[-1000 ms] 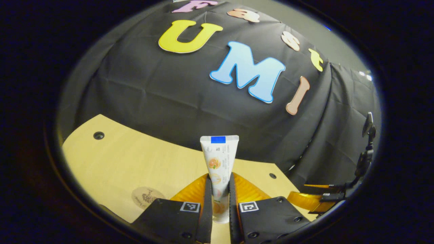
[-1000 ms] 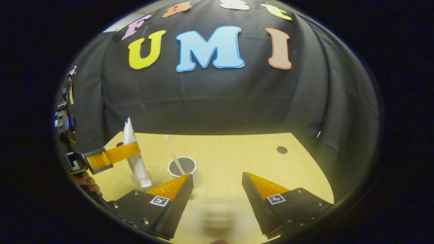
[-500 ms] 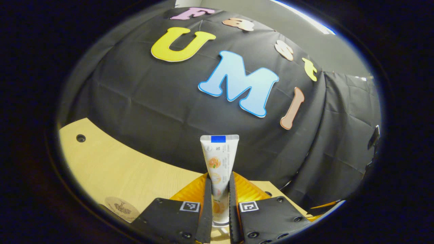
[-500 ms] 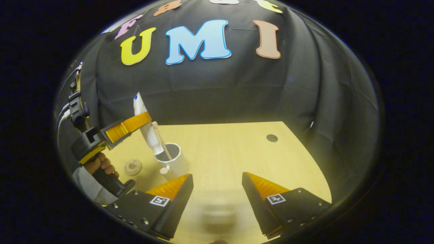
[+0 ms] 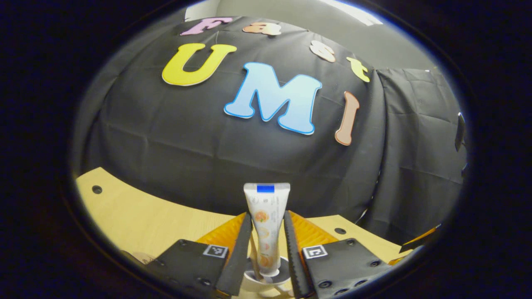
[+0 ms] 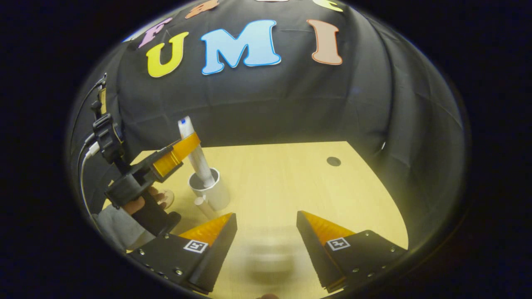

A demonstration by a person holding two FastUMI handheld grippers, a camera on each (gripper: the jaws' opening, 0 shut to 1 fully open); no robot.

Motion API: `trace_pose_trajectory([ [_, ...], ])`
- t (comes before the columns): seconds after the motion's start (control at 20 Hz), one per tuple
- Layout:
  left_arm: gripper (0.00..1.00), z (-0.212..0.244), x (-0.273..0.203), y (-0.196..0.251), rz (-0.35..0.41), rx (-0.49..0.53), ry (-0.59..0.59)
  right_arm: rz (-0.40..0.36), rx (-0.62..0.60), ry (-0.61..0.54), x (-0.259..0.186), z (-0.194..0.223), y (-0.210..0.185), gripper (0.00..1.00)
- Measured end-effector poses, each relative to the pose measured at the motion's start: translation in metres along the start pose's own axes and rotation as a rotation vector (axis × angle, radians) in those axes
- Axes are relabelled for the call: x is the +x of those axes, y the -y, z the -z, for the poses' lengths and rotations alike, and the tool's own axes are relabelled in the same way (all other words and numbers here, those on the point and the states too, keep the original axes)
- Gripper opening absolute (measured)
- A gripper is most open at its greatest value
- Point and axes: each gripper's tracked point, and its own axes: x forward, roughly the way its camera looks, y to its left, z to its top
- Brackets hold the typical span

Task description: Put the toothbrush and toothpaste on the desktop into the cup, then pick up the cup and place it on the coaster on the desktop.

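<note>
The toothpaste (image 5: 266,224) stands upright with its cap end down inside the white cup (image 6: 210,193), which stands on the wooden desktop (image 6: 291,182). The left gripper (image 5: 266,245) pinches the tube from both sides, just above the cup's rim. A thin toothbrush (image 5: 252,255) handle leans in the cup beside the tube. The right gripper (image 6: 266,226) is spread wide and holds nothing, near the cup and to its right.

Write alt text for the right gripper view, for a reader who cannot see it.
The left gripper, held in a person's hand, lowers a toothpaste tube cap-down into a white cup on a wooden desktop. The right gripper sits open in the foreground, holding nothing.
</note>
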Motion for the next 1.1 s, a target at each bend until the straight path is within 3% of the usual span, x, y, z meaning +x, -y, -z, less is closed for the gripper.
trace_pose_trajectory([
  [0.1, 0.86, -0.001, -0.003, -0.004, -0.010, 0.016, -0.008, -0.006, 0.001, -0.004, 0.003, 0.001, -0.004, 0.88],
  [0.15, 0.94, -0.002, -0.005, -0.006, -0.009, 0.014, -0.012, -0.011, -0.001, -0.007, 0.004, 0.002, -0.007, 0.88],
  [0.45, 0.96, -0.008, -0.024, -0.024, -0.043, -0.007, -0.027, -0.046, -0.027, -0.018, 0.010, 0.005, -0.031, 0.88],
  [0.5, 1.00, -0.011, -0.028, -0.028, -0.048, -0.007, -0.027, -0.052, -0.036, -0.020, 0.011, 0.005, -0.036, 0.88],
  [0.55, 0.96, -0.014, -0.031, -0.031, -0.054, -0.005, -0.026, -0.060, -0.044, -0.021, 0.012, 0.004, -0.041, 0.88],
  [0.8, 0.96, -0.036, -0.053, -0.053, -0.087, 0.018, -0.005, -0.101, -0.078, -0.040, 0.027, 0.005, -0.068, 0.88],
  [0.85, 1.00, -0.037, -0.058, -0.057, -0.095, 0.023, -0.005, -0.109, -0.085, -0.046, 0.030, 0.006, -0.073, 0.88],
  [1.1, 0.96, -0.044, -0.085, -0.087, -0.151, 0.015, -0.023, -0.145, -0.133, -0.077, 0.049, 0.008, -0.101, 0.88],
])
